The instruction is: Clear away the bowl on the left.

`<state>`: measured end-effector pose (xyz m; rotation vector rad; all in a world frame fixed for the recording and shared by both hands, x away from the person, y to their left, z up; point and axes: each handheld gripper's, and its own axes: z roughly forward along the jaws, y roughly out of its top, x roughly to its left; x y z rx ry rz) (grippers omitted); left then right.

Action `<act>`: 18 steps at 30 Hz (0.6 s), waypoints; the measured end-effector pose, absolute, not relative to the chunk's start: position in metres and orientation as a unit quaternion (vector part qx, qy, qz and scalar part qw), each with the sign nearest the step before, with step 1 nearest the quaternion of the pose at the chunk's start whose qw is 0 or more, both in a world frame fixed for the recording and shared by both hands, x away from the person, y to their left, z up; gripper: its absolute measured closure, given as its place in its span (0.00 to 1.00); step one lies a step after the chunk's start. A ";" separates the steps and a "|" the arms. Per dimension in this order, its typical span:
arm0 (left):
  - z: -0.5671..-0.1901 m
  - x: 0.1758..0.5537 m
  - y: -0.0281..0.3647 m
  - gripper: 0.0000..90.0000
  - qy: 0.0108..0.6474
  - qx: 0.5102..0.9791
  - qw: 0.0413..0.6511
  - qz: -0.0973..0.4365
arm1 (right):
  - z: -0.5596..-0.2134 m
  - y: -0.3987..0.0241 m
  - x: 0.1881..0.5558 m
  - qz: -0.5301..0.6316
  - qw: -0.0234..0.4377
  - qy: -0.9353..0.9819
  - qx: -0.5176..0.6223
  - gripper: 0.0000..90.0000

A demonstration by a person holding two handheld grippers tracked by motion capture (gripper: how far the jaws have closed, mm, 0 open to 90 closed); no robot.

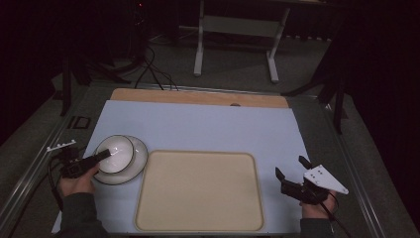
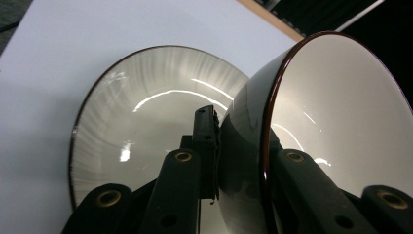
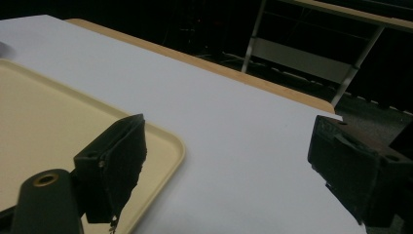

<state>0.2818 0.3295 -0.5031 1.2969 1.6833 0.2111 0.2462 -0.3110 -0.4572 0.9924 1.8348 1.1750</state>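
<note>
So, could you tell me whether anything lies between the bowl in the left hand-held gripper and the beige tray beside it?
Nothing visible does: the bowl, gripped over the plate, has only the plate's rim between it and the bare tray.

Dark-rimmed white bowl (image 1: 115, 153) sits tilted on its matching plate (image 1: 133, 168).

In the left gripper view, the bowl (image 2: 336, 122) is cut off at 3 o'clock and the plate (image 2: 146, 122) is partly hidden behind it and the jaws.

Black grippers (image 1: 292, 171) with brass-ringed screw holes; dark sleeves (image 1: 81, 215).
</note>
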 end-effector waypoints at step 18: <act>-0.490 0.275 0.322 0.88 0.673 0.534 0.503 0.095 | -0.457 -0.311 0.246 0.457 0.365 0.713 0.386 0.15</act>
